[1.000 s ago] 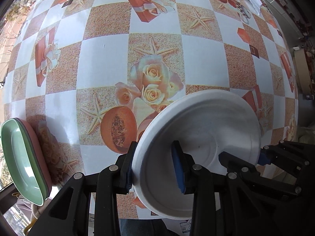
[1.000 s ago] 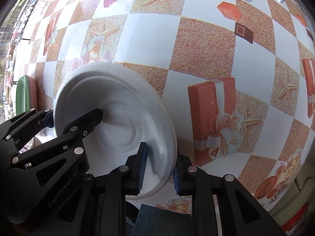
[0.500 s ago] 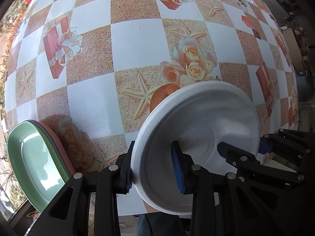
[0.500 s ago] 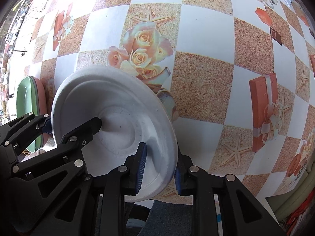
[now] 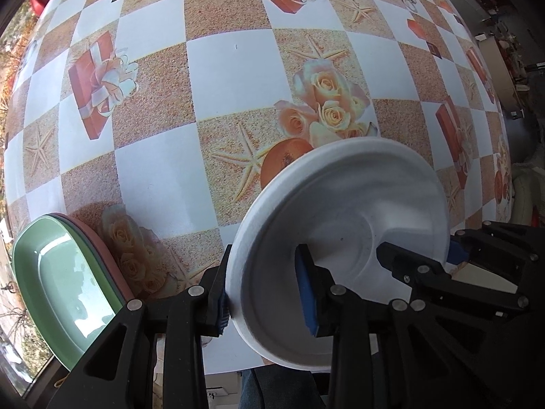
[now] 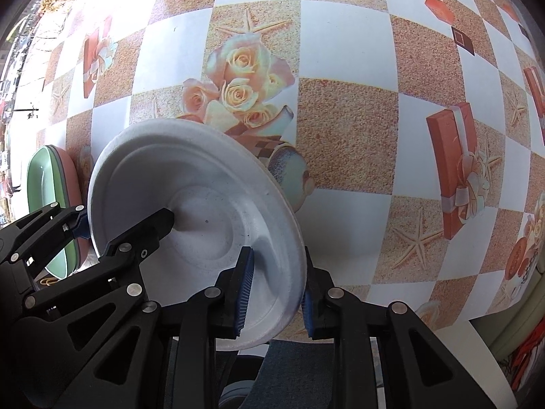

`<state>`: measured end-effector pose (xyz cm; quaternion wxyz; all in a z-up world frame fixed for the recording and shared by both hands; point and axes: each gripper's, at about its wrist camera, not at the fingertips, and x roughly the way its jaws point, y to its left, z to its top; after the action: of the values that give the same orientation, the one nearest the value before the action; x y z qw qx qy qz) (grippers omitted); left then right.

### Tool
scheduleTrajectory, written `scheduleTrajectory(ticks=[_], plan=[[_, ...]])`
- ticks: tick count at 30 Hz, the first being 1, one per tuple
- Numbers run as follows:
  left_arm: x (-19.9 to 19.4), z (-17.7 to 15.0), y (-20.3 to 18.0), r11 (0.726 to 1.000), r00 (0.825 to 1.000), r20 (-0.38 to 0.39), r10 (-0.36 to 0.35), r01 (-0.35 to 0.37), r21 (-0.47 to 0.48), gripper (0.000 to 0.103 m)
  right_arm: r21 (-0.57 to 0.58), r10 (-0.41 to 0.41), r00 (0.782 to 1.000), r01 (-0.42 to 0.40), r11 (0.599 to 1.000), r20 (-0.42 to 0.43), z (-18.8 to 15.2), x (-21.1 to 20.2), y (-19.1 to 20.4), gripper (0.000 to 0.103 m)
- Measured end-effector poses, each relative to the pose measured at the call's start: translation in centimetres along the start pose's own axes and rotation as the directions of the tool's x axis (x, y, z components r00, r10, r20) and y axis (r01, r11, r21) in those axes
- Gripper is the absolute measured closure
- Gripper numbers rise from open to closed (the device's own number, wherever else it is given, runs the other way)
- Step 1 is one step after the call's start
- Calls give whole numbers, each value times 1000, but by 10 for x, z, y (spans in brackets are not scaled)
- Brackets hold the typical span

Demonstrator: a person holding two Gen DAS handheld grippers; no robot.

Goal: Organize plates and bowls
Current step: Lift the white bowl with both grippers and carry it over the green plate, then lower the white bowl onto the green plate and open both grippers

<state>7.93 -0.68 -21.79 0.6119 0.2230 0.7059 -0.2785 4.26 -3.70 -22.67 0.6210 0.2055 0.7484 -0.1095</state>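
Left wrist view shows both tools, left tool (image 5: 262, 289) and right tool (image 6: 274, 298), clamped on the white plate's (image 5: 340, 225) opposite rims, the green plate (image 5: 58, 279) stacked at the tabletop's (image 5: 153, 170) near-left edge.

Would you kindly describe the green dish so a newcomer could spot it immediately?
Start from the checkered tablecloth printed with roses and gift boxes, then go to its near left edge. There an oblong glossy green dish is nested in a pink dish, unlike the round white foam plate between both grippers.
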Motion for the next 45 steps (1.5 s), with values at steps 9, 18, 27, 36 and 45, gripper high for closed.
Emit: scheduleTrajectory(ticks=[9, 18, 27, 36, 45], plan=[[-36, -2, 10, 1000, 999, 52, 16, -15, -17, 68, -16, 11, 1000, -11, 1000, 22, 7, -20, 13, 76], [-80, -14, 39, 996, 991, 129, 33, -22, -90, 67, -103, 11, 996, -2, 995, 85, 16, -59, 48, 76], [-100, -39, 87, 981, 984, 163, 68, -36, -191, 67, -208, 14, 994, 10, 978, 113, 19, -78, 95, 76], [-102, -70, 136, 946, 981, 159, 110, -54, -320, 67, -332, 25, 995, 10, 943, 102, 24, -65, 152, 76], [-91, -91, 173, 912, 985, 131, 109, -46, -408, 67, -438, 11, 998, 18, 899, 63, 19, -37, 203, 76]])
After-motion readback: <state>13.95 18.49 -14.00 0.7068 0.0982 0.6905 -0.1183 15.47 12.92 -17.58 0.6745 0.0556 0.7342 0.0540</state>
